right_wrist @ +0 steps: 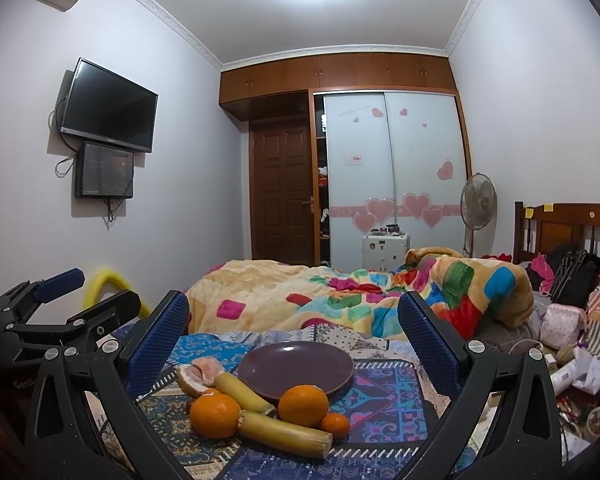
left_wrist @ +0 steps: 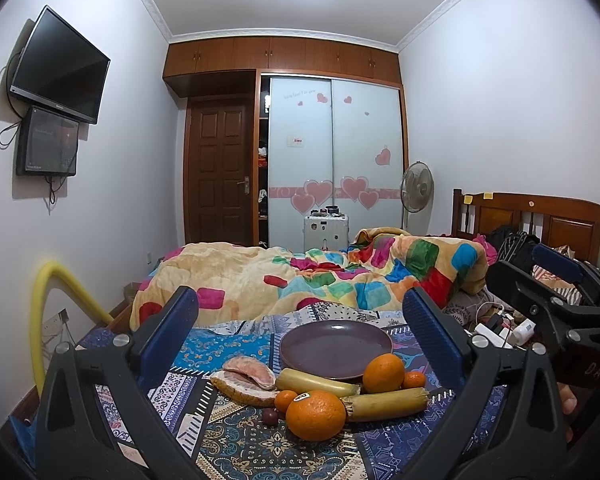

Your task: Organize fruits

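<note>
A purple plate [left_wrist: 336, 346] [right_wrist: 296, 370] lies empty on the patterned cloth. In front of it lie two large oranges [left_wrist: 316, 415] [right_wrist: 303, 405], two small tangerines [left_wrist: 414, 380] [right_wrist: 335, 425], two yellow-green stalk pieces [left_wrist: 386, 403] [right_wrist: 286, 434], peeled pomelo pieces [left_wrist: 246, 380] [right_wrist: 200, 374] and a small dark fruit [left_wrist: 271, 417]. My left gripper [left_wrist: 304, 348] is open, hovering just short of the fruit. My right gripper [right_wrist: 296, 344] is open, also short of the fruit. Each gripper shows at the side of the other's view.
A colourful quilt [left_wrist: 320, 276] lies bunched on the bed behind the plate. Chargers, cables and bags [right_wrist: 560, 364] clutter the right side by the wooden headboard [left_wrist: 540, 220]. A yellow hose [left_wrist: 56, 300] curves at the left wall.
</note>
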The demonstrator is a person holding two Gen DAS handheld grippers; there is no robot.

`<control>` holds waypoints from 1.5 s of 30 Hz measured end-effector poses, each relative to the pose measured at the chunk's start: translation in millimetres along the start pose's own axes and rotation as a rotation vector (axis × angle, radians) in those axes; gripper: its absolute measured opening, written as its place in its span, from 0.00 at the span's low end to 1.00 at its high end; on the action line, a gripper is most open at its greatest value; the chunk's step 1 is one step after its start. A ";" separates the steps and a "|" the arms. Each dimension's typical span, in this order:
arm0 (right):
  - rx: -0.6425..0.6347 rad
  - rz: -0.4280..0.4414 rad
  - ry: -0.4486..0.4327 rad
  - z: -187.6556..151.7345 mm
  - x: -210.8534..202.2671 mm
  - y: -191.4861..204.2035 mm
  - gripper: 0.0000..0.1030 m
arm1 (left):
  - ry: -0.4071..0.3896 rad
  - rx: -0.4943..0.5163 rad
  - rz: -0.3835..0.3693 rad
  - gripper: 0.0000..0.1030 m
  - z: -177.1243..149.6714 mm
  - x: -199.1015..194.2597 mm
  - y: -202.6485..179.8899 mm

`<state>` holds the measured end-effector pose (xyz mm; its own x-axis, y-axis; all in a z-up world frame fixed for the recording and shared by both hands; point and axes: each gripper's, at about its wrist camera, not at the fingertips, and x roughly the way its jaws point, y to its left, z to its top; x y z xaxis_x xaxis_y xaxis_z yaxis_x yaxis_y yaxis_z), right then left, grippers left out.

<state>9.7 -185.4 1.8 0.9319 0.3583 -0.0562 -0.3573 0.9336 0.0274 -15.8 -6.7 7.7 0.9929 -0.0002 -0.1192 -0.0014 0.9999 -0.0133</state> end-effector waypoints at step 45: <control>-0.023 -0.062 0.422 -87.4 67.7 -47.8 1.00 | 0.456 -0.040 -0.093 0.87 -94.3 113.3 9.4</control>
<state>84.4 -205.3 -90.5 0.8460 0.2680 -0.4608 -0.3075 0.9515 -0.0111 85.4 1.5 -99.5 0.8352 -0.1049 -0.5399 0.0722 0.9941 -0.0815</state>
